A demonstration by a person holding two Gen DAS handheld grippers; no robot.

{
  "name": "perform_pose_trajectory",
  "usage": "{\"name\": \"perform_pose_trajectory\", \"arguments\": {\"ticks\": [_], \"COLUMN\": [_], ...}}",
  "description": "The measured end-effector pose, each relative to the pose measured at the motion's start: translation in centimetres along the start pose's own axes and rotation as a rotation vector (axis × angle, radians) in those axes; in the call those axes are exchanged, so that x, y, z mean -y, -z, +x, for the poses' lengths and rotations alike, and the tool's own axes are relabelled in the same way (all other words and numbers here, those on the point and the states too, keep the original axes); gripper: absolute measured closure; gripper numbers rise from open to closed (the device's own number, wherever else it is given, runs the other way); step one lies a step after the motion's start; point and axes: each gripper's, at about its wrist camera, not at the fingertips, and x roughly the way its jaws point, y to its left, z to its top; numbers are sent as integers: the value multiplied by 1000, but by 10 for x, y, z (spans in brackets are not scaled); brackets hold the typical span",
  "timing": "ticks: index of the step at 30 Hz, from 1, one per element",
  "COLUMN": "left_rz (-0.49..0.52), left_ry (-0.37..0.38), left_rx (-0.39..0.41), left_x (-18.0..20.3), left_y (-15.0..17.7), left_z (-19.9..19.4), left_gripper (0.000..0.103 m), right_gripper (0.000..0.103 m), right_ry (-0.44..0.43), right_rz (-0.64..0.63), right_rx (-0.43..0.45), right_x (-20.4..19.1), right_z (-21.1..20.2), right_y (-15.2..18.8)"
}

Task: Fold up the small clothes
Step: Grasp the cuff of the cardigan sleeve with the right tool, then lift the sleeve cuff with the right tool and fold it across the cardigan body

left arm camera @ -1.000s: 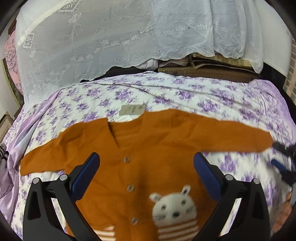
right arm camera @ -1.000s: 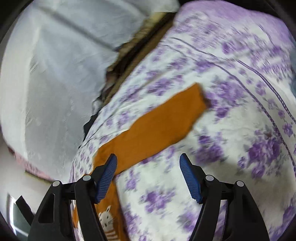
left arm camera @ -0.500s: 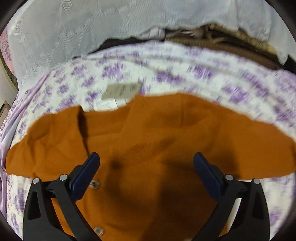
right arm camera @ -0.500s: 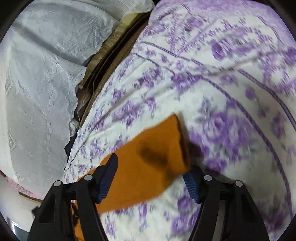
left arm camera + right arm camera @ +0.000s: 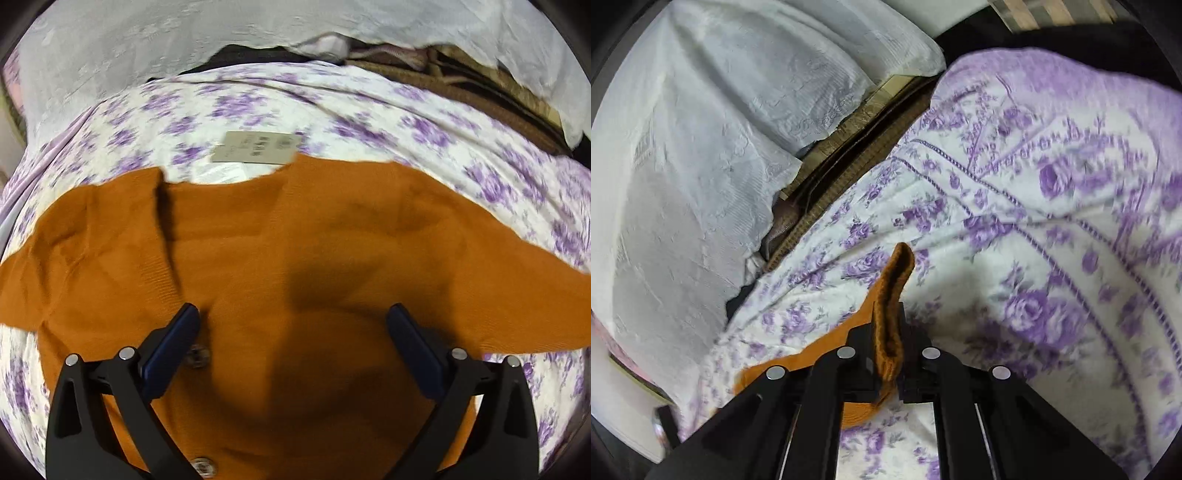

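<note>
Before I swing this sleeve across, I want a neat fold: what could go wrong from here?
The right gripper pinches only the cuff of the orange knitted cardigan's sleeve; it may slip out mid-swing. The left gripper hangs open over the orange cardigan's chest, pinning nothing, so the body could drag along the purple-flowered bedsheet. The beige paper tag at the collar may get tucked inside the fold.

A home bedroom is showing here: a purple-flowered bedsheet [image 5: 369, 110] is covering a soft bed surface. Beyond the sheet's far edge, a white lace cloth [image 5: 701, 147] is draping over stacked bedding, with folded brown blankets [image 5: 461, 85] peeking out beneath it, just beside the sheet.
</note>
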Motion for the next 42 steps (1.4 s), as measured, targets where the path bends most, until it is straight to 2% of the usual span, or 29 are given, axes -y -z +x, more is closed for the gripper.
{"name": "perform_pose_trajectory", "arguments": {"ticks": [3, 4, 8, 13, 15, 18, 21, 23, 25, 27, 29, 33, 36, 38, 42], "left_rz": [-15, 0, 36, 50, 78, 98, 80, 31, -51, -83, -67, -1, 22, 29, 23], "left_ry": [-8, -22, -51, -55, -136, -258, -324, -314, -245, -174, -123, -135, -86, -79, -120], "left_rx": [-53, -55, -22, 71, 137, 195, 193, 169, 134, 111, 112, 164, 180, 191, 203], "left_x": [-8, -5, -2, -36, -61, -102, -141, -167, -183, -180, -162, -122, -105, -106, -129], "left_y": [1, 2, 7, 15, 21, 29, 32, 36, 33, 28, 18, 9, 6, 4, 4], "left_z": [13, 15, 3, -43, -64, -82, -82, -79, -72, -69, -71, -79, -85, -85, -81], "left_gripper": [4, 4, 4, 4, 4, 4, 4, 4, 4, 4, 4, 4, 4, 4, 4], "right_gripper": [97, 97, 97, 97, 97, 97, 97, 97, 97, 97, 97, 97, 96, 97, 96], "right_ry": [73, 66, 74, 9, -17, -49, -66, -72, -84, -102, -132, -196, -235, -253, -289], "right_rz": [56, 96, 71, 103, 94, 84, 39, 7, -20, -44, -65, -110, -144, -173, -195], "right_rx": [-94, -120, -107, -93, -85, -69, -62, -62, -64, -67, -65, -78, -102, -111, -126], "right_x": [17, 25, 21, 26, 26, 20, 3, -11, -28, -44, -64, -108, -143, -167, -204], "right_z": [19, 24, 21, 16, 11, 4, -4, -7, -11, -16, -22, -33, -35, -35, -31], "right_y": [4, 5, 7, 6, 4, 3, 4, 6, 9, 13, 18, 31, 41, 48, 59]}}
